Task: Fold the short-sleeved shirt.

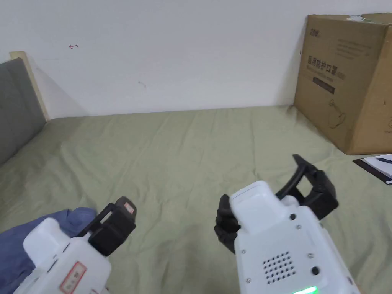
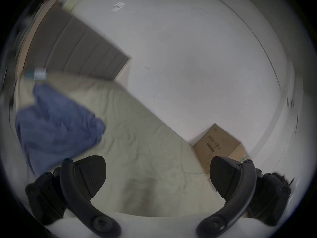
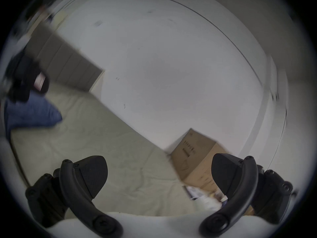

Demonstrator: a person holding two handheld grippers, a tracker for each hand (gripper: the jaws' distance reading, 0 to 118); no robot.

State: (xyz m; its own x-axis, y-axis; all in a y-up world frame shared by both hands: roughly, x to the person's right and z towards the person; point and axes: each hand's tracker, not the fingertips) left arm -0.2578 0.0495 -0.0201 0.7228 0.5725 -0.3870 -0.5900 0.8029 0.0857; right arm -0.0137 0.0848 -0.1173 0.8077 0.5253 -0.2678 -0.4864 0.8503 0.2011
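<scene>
At near left, the bunched blue shirt (image 1: 23, 237) waits; my left gripper (image 2: 157, 176) and right gripper (image 3: 158, 176) (both spread, empty) should pinch separate edges.

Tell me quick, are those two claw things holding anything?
Left gripper: open, holding nothing.
Right gripper: open, holding nothing.

shirt (image 1: 15, 245) left on bed (image 1: 172, 153), box (image 1: 344, 80) right

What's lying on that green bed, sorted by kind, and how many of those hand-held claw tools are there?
Grippers: 2, left gripper and right gripper, both open
Blue shirt: 1
Cardboard box: 1
Clipboard with papers: 1
Pen: 1
Total: 6
</scene>
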